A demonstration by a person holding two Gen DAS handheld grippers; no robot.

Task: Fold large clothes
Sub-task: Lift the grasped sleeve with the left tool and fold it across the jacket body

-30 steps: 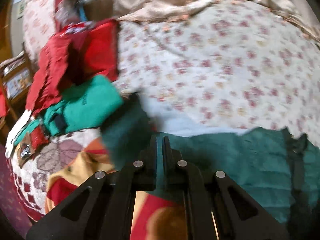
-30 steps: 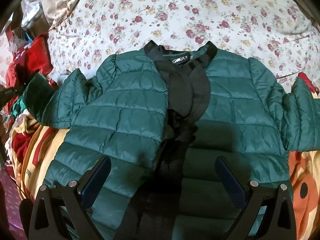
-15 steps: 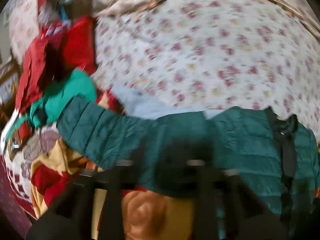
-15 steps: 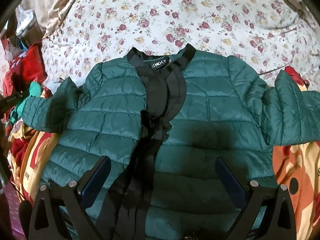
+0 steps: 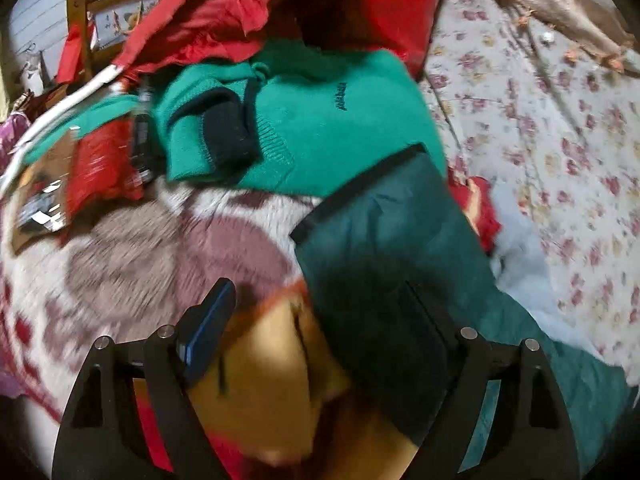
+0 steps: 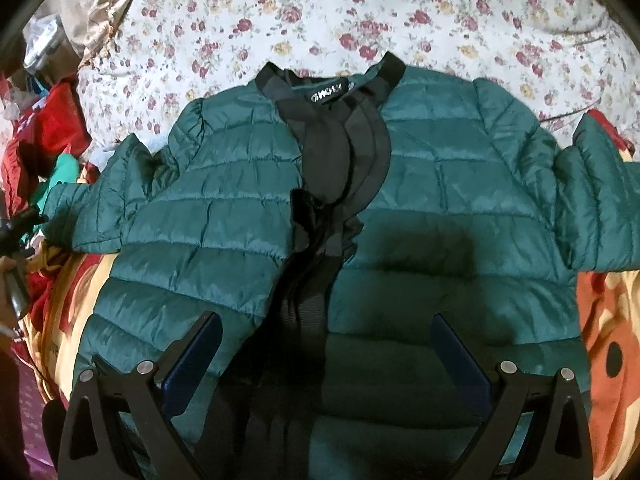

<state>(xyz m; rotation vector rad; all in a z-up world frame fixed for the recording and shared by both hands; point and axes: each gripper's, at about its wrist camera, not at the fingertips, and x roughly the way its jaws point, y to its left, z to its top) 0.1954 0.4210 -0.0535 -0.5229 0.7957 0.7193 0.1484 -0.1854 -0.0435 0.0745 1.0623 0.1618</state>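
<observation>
Jacket (image 6: 420, 184) lies spread flat; both claws gape above it.

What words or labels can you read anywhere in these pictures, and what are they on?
Neck label of the dark green puffer jacket: white letters on black, upside down and blurred; not surely readable.
Small dark print on the bright green sweater: too blurred to read.
Packaging at the left edge: blurred, unreadable.

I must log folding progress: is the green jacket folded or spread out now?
Spread out. The jacket lies flat, front up, both sleeves out sideways on the bed.
</observation>
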